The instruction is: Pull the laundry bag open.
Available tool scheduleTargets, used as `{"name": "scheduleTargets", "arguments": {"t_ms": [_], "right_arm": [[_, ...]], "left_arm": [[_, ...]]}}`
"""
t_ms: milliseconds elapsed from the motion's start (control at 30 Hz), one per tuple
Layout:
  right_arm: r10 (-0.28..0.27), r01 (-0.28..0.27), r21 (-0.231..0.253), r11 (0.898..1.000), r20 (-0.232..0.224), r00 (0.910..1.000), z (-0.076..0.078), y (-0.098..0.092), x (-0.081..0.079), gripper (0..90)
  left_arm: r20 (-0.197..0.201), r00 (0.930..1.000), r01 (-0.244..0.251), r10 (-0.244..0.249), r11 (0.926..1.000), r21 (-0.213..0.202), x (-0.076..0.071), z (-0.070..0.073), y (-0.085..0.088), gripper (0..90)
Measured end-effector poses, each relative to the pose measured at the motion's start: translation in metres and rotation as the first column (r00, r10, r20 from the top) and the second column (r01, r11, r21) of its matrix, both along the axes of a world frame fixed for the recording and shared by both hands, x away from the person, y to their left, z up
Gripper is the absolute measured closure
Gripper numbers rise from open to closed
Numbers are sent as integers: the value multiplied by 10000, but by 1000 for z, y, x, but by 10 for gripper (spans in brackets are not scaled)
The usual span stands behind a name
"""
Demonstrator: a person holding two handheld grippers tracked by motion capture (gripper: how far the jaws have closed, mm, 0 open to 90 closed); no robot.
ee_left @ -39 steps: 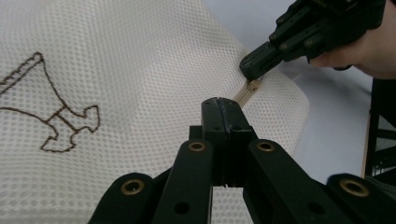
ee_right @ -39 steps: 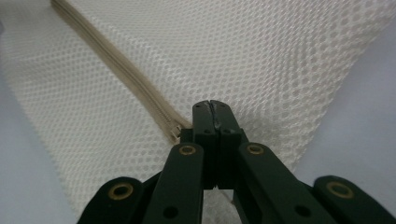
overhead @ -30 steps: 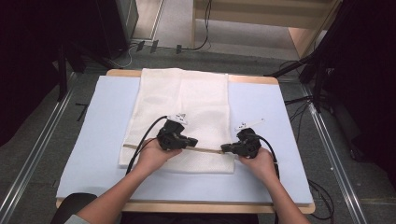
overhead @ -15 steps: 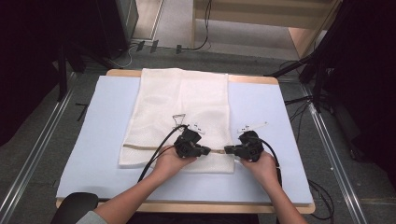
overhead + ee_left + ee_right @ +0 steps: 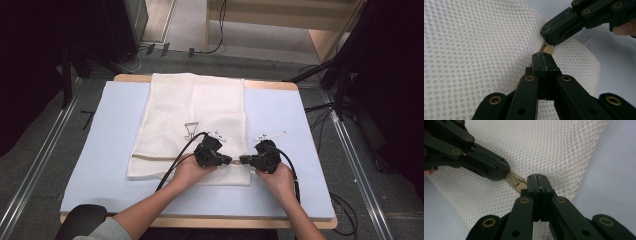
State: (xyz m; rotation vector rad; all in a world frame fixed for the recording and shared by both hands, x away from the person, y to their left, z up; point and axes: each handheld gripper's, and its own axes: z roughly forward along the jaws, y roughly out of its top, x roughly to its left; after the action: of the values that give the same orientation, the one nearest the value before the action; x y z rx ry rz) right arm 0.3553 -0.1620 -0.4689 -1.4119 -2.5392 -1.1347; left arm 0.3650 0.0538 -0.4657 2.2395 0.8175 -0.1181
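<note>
A white mesh bag (image 5: 195, 107) lies flat on the blue mat (image 5: 107, 135). A tan zipper (image 5: 150, 158) runs along its near edge. My left gripper (image 5: 229, 160) and my right gripper (image 5: 244, 160) meet tip to tip on that zipper near the bag's right corner. In the left gripper view the left gripper (image 5: 543, 58) is shut, pinching the zipper, with a tan piece (image 5: 548, 49) just ahead and the other gripper's jaw behind it. In the right gripper view the right gripper (image 5: 537, 179) is shut on the zipper's end (image 5: 522, 185), and a short stretch of tan zipper (image 5: 512, 178) leads to the left gripper's jaw.
A small black drawing (image 5: 190, 130) is printed on the bag. A white label strip (image 5: 270, 135) lies on the mat just beyond the right gripper. The wooden table edge (image 5: 200, 223) runs under the forearms. Cables (image 5: 345, 207) trail on the floor at the right.
The left gripper has slid to the right along the zipper and now sits tip to tip with the right gripper. The right gripper has stayed in place.
</note>
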Motion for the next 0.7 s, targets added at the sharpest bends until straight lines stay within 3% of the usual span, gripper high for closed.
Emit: {"name": "scheduleTargets", "arguments": {"t_ms": [267, 400, 467, 700], "right_arm": [[-44, 43, 12, 10000, 282, 9996, 0, 4, 2, 900], [255, -255, -1, 9997, 613, 9978, -2, 6, 4, 900], [394, -401, 102, 9991, 626, 9973, -4, 8, 6, 900], [938, -956, 318, 9949, 536, 9941, -6, 8, 12, 900]], "left_arm": [[-46, 9999, -96, 95, 9999, -44, 2, -5, 1, 900], [-48, 10000, -87, 87, 10000, -19, 2, -5, 3, 900], [-253, 9996, -148, 145, 9998, -124, 4, -6, 5, 900], [-264, 9995, -186, 181, 9996, -206, 4, -7, 7, 900]]}}
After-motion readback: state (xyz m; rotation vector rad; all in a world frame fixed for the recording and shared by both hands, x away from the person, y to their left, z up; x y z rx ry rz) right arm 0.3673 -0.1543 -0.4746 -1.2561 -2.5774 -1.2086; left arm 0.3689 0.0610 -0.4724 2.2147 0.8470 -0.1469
